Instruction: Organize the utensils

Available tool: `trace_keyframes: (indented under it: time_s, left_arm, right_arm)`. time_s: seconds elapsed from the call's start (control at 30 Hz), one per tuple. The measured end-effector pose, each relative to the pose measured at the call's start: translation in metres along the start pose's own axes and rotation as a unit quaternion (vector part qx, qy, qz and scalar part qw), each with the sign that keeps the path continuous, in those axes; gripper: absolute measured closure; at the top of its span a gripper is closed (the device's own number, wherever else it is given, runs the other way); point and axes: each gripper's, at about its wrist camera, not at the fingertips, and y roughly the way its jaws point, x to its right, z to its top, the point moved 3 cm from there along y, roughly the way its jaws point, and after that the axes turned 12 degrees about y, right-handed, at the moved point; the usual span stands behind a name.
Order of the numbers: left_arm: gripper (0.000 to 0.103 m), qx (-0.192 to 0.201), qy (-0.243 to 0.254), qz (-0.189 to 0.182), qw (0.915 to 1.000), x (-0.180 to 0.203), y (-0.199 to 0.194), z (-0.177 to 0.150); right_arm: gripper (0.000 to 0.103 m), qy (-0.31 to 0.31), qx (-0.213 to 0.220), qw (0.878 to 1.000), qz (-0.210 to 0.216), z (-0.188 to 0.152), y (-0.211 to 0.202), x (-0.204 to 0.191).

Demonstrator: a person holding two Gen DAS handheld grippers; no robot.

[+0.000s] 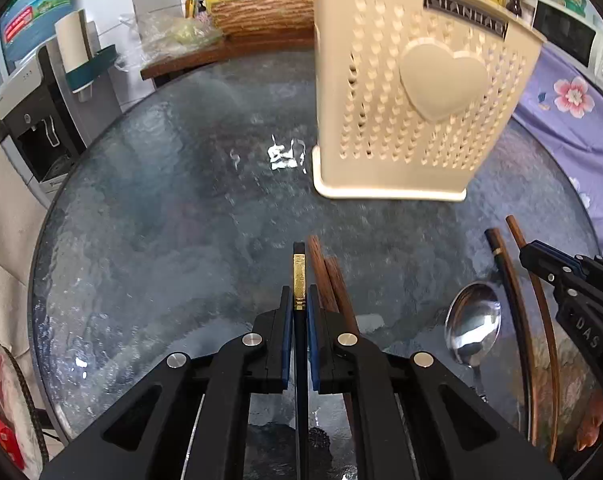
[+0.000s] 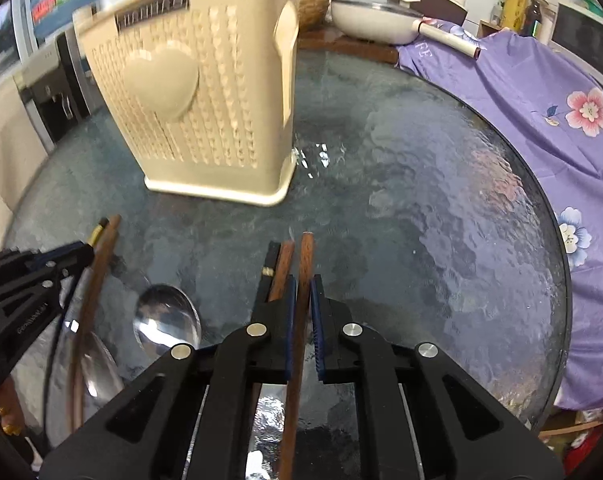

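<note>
Left gripper (image 1: 299, 308) pinching black gold-banded chopstick (image 1: 299, 276); right gripper (image 2: 302, 300) clamped on brown wooden chopstick (image 2: 304, 256). Cream perforated plastic utensil holder (image 1: 413, 80) upright ahead of both jaws, well apart. Advised: lift clear of glass table (image 2: 441, 200), tip vertical above rim, then release.

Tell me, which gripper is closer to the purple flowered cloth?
Right. The purple cloth lies to the right of the right gripper; the left gripper is farther, with the right gripper between them.
</note>
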Motion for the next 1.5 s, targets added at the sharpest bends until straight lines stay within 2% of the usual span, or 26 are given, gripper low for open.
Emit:
trace_keyframes:
  time_s: [0.6, 0.93, 1.03, 1.5]
  left_arm:
    - [0.096, 0.096, -0.015, -0.015, 0.9951, -0.016, -0.076, 0.02]
    - [0.096, 0.139, -0.01, -0.026, 0.9898, -0.012, -0.113, 0.018]
    - [0.096, 0.151, -0.01, -0.037, 0.9878, -0.012, -0.121, 0.018]
    - [0.096, 0.183, -0.011, -0.037, 0.9823, -0.017, -0.15, 0.017]
  right_arm:
    - [0.095, 0.03, 0.063, 0.991, 0.116, 0.017, -0.081, 0.004]
    - [0.095, 0.013, 0.097, 0.984, 0.147, 0.021, -0.131, 0.005]
    - [0.095, 0.014, 0.1, 0.982, 0.158, 0.022, -0.139, 0.007]
    - [0.096, -0.005, 0.122, 0.978, 0.171, 0.021, -0.167, 0.001]
